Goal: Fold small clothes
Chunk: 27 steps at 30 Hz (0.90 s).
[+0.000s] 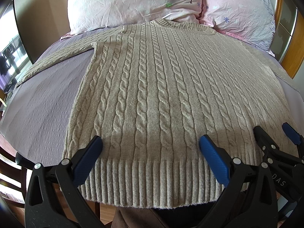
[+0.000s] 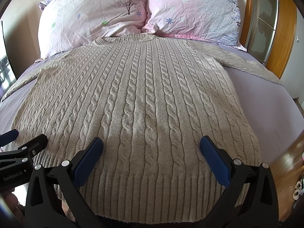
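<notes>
One sweater [image 1: 152,87], two pillows [image 1: 133,3] [image 1: 239,13], one bed [image 1: 41,110], two tools [image 1: 150,146] [image 2: 151,146].

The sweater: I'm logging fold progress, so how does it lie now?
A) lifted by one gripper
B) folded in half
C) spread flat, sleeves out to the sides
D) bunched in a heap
C: the sweater lies flat on the bed, both sleeves spread outward, and both grippers are open above its hem.

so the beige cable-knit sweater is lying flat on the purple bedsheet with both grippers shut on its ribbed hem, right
Not quite. The beige cable-knit sweater does lie flat on the purple bedsheet, but the left gripper and the right gripper are both open over the ribbed hem, gripping nothing, as each wrist view shows.
</notes>
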{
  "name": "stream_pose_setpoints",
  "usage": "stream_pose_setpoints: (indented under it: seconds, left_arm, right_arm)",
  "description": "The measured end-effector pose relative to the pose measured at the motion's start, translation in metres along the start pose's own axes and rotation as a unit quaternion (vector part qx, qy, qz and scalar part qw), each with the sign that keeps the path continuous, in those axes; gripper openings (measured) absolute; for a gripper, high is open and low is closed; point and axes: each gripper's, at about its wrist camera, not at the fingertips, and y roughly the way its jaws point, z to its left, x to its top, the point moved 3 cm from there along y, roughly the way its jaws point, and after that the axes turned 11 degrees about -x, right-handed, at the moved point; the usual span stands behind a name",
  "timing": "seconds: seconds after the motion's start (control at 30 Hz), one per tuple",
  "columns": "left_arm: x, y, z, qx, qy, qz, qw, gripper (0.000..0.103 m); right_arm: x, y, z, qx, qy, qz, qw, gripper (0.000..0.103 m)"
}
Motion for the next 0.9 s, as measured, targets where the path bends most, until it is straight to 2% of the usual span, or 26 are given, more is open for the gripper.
stream_pose_setpoints:
  seconds: [0.9]
  left_arm:
    - [0.0002, -0.0004, -0.0001, 0.0, 0.001, -0.003, 1.0, 0.101]
  right_arm:
    - [0.0004, -0.0021, -0.0012, 0.0, 0.001, -0.003, 1.0, 0.102]
